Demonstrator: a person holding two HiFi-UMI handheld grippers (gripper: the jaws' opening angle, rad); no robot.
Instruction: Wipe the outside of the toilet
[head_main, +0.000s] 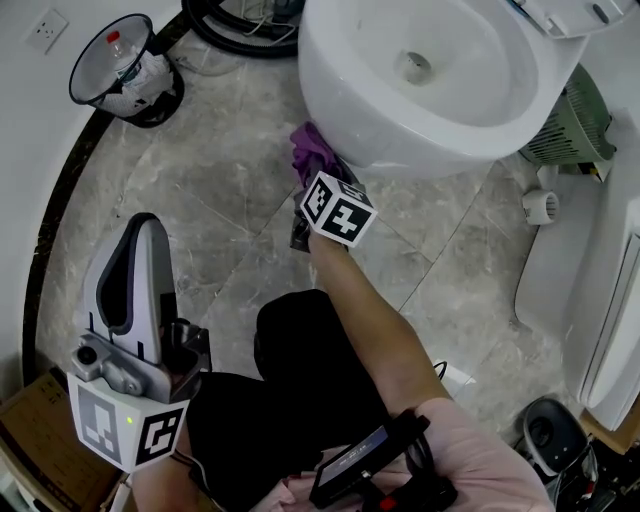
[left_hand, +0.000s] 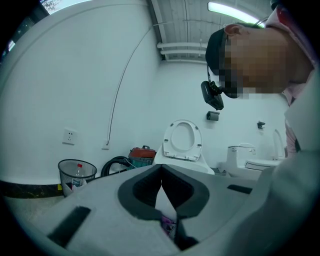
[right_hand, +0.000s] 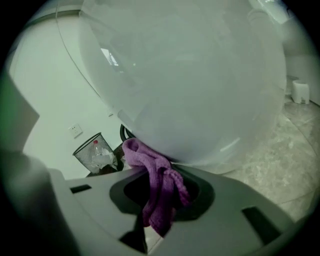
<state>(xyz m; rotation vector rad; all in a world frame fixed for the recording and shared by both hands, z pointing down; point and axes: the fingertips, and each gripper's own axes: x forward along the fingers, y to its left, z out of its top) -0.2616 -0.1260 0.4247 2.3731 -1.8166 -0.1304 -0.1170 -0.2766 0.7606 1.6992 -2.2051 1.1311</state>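
Toilet bowl (head_main: 430, 145) touched by one purple cloth (head_main: 314, 150) in right gripper (right_hand: 160, 194).

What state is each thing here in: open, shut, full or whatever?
toilet: seat up, bowl open.
cloth: bunched, clamped in the right gripper, against the toilet's outside.
right gripper: shut on the cloth.
left gripper: shut, empty.
bin: upright, holds a bottle.

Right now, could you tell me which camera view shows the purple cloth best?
The right gripper view: the purple cloth hangs large and central, clamped in the right gripper against the toilet. The head view shows only a bunch beside the marker cube; the left gripper view, barely a purple speck.
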